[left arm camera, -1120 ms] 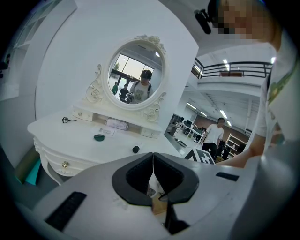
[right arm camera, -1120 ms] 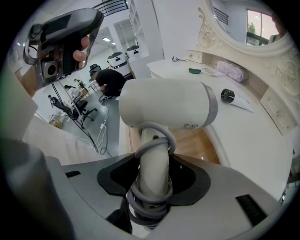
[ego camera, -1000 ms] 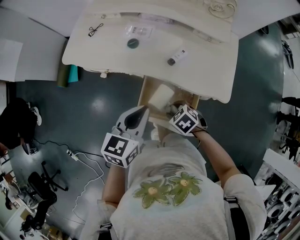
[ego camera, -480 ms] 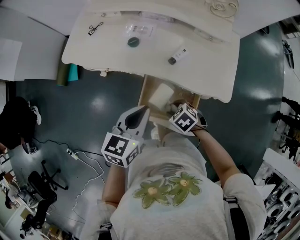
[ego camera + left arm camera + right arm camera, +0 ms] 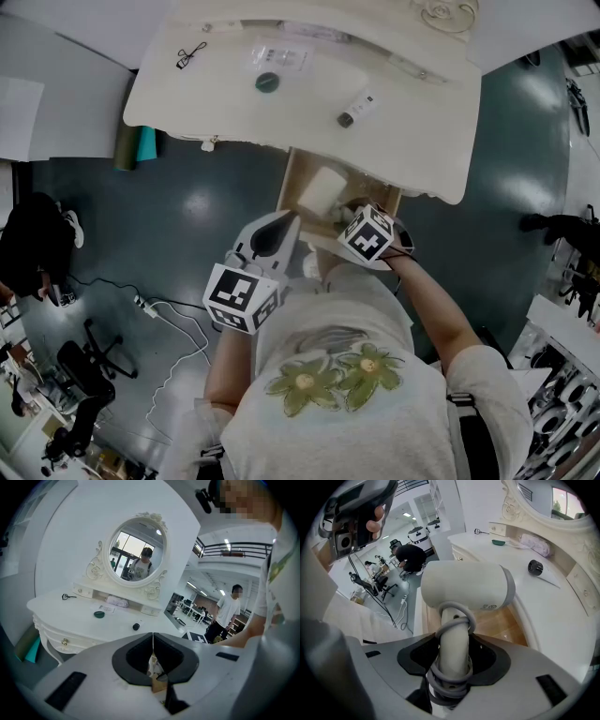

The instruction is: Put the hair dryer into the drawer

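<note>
1. The left gripper has its jaws pressed together on nothing and sits just left of the open drawer.
2. The hair dryer hangs over the drawer's wooden floor, under the dressing table edge. Whether it has dropped below the rim is hard to judge from the head view.
3. The right gripper is clamped on the dryer's handle, over the wound cord.
4. Risk: the barrel lies crosswise, so lowering it unturned could knock a side wall or the table edge. On release the cord loops might slip loose and hang over the drawer front.
5. Compared with a second ago, the right gripper and dryer have edged slightly toward the table, while the left gripper looks unmoved.
</note>
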Available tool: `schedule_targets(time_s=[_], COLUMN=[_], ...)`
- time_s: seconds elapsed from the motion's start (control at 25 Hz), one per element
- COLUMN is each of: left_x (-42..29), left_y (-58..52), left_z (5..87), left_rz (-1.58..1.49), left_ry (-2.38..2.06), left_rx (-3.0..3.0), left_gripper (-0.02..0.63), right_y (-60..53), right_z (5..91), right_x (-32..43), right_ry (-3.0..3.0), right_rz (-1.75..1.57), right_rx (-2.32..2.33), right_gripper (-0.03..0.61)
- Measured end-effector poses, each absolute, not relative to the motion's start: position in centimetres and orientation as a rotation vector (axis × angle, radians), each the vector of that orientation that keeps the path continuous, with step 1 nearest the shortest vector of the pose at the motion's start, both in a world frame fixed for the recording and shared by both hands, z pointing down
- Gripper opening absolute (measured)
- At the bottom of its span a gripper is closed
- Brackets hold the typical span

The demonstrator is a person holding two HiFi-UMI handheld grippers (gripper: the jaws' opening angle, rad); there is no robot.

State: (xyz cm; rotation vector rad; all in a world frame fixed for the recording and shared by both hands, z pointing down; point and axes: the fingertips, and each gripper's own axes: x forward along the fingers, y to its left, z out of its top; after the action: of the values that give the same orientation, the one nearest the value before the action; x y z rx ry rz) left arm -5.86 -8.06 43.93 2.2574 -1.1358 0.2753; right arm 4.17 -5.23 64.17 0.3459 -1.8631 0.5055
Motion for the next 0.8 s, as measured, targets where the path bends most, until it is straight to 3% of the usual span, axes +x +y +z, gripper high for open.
schedule_targets(time_s=[0.8], left_x=[-6.0], left_y=[-8.0], left_z=[44.2], left_rz=[0.291], left_ry=[-1.134], left_rx=[2.243], left_gripper=[0.012], right_y=[-5.3], right_z=[66.3], right_x=[4.4], right_ry=[-1.825], right_rz=[0.503], right_rx=[0.314], right_gripper=[0.204])
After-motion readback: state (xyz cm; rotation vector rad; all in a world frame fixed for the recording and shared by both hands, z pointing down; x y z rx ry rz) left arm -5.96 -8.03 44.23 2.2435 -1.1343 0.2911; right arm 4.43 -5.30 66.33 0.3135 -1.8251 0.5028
